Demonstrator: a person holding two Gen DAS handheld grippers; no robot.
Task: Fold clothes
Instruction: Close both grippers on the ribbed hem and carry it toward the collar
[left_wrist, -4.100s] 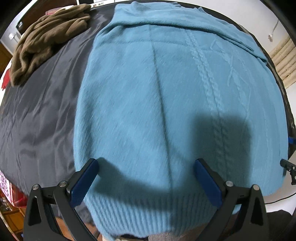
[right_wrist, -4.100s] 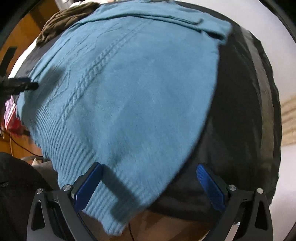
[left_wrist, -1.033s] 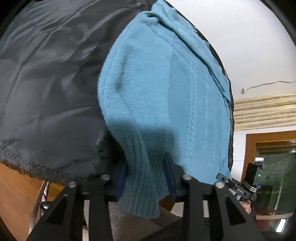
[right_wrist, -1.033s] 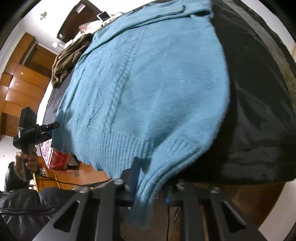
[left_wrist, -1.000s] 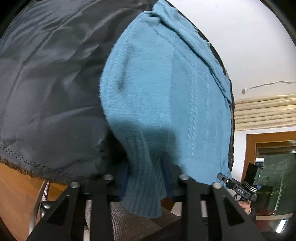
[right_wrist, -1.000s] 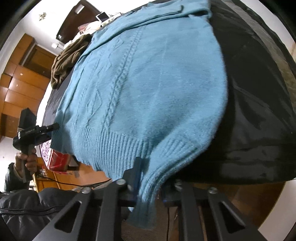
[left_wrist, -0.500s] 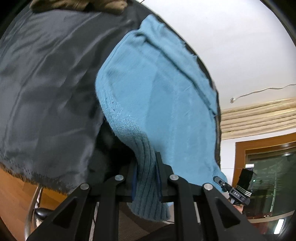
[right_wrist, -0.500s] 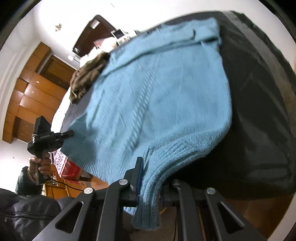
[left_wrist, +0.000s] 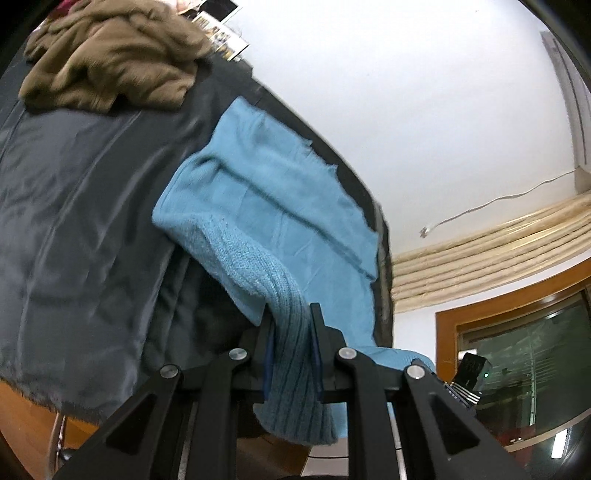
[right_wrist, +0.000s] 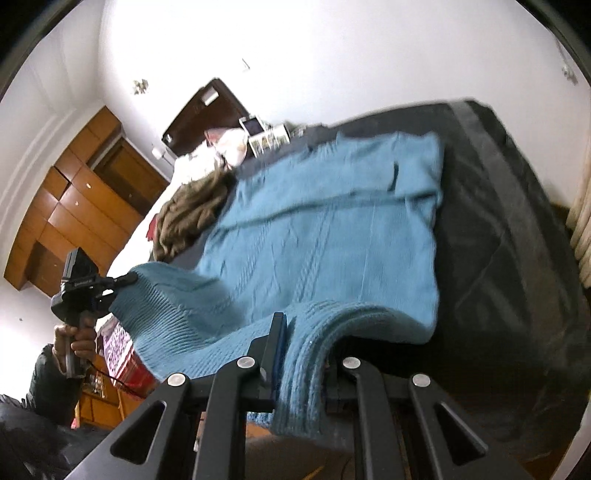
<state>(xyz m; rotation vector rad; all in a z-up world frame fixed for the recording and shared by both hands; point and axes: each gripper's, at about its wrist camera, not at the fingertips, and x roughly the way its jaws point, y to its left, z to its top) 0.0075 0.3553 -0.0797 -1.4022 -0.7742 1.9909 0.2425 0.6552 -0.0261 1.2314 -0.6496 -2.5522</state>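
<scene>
A light blue knit sweater (left_wrist: 280, 206) lies on a table draped in dark grey cloth (left_wrist: 74, 192). My left gripper (left_wrist: 291, 325) is shut on one corner of its ribbed hem, which is lifted off the table and hangs below the jaws. My right gripper (right_wrist: 306, 332) is shut on the other hem corner. In the right wrist view the sweater (right_wrist: 325, 236) stays flat farther back, its hem arcs up between the two grips, and the left gripper (right_wrist: 127, 278) is held in a hand at the left.
A crumpled brown garment (left_wrist: 110, 55) lies at the far end of the table, also in the right wrist view as a brown heap (right_wrist: 192, 210). Wooden cabinets (right_wrist: 74, 199) stand at the left. A white wall and beige curtain (left_wrist: 498, 243) lie beyond the table.
Both grippers have risen with the hem corners pinched in them, peeling the near edge of the sweater up off the table. The views have tipped up toward the far wall.
</scene>
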